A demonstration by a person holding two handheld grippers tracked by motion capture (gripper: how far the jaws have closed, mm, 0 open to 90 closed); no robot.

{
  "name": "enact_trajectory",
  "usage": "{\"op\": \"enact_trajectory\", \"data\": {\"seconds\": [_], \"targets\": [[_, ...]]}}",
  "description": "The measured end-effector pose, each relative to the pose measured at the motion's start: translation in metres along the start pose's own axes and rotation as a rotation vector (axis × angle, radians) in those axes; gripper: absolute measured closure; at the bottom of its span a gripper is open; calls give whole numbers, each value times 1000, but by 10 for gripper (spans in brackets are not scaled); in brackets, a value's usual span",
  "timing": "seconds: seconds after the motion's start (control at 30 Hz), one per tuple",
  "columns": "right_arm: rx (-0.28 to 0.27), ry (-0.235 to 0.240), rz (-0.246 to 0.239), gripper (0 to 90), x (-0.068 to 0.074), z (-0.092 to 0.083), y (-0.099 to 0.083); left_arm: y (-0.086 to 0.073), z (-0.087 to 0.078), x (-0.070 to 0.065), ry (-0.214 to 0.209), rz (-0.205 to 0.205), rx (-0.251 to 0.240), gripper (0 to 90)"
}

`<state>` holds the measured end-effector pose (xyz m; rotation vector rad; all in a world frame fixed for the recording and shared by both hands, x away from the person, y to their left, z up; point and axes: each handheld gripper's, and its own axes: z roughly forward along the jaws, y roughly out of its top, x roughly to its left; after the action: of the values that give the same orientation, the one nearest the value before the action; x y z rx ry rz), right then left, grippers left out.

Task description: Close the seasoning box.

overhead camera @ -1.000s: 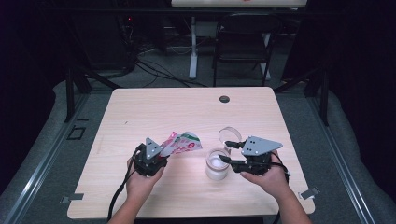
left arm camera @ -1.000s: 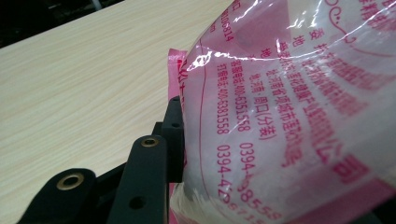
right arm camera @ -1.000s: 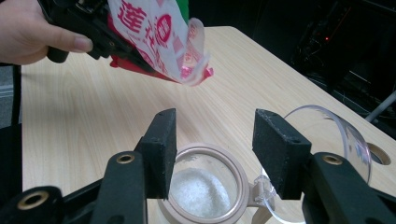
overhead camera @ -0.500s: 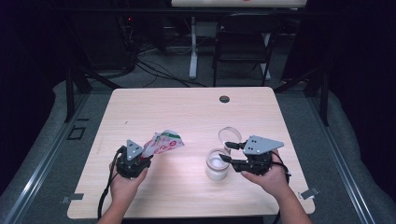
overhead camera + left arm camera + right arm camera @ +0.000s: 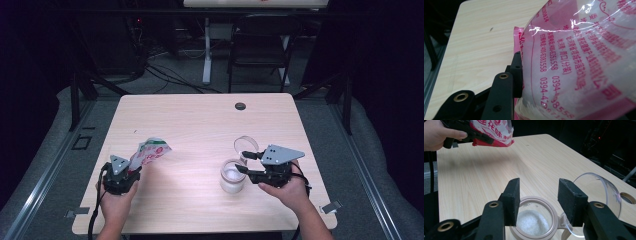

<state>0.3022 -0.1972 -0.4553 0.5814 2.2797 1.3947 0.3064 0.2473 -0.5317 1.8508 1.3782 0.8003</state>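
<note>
Left gripper [image 5: 131,167] clamped on the lower part of a pink-printed plastic seasoning bag [image 5: 150,151]; in the left gripper view one black pad presses flat against the film, white granules bulging behind it. Bag [image 5: 579,57] held off the table, well left of the jar and tilted up-right. Right gripper [image 5: 242,162] stands with jaws wide, having just been opening, nothing pinched; in the right gripper view the two pads [image 5: 515,195] hang just above the jar's rim, either side of the mouth. Jar [image 5: 534,218]: clear glass, beige collar, white granules in the bottom, hinged clear lid [image 5: 599,191] flipped open on its far side. Judgement: pouring looks done, bag being carried off; next moves likely to be setting the bag down left of the jar, then swinging the lid shut, which needs the right jaws to catch the lid edge without tipping the jar.
</note>
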Motion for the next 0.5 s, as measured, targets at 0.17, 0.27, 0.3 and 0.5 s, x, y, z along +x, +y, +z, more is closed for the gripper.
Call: {"op": "enact_trajectory", "data": {"seconds": [0.17,0.27,0.3,0.5], "targets": [[1,-2,5,524,-1,-1,0,-8,3,13,38,-39,17,664],[5,-5,5,524,-1,0,-1,-11,6,18,51,-64,26,665],[4,-3,6,524,-1,0,-1,-12,6,20,53,-75,27,664],[7,-3,7,522,-1,1,-2,-15,8,26,76,-93,37,664]]}}
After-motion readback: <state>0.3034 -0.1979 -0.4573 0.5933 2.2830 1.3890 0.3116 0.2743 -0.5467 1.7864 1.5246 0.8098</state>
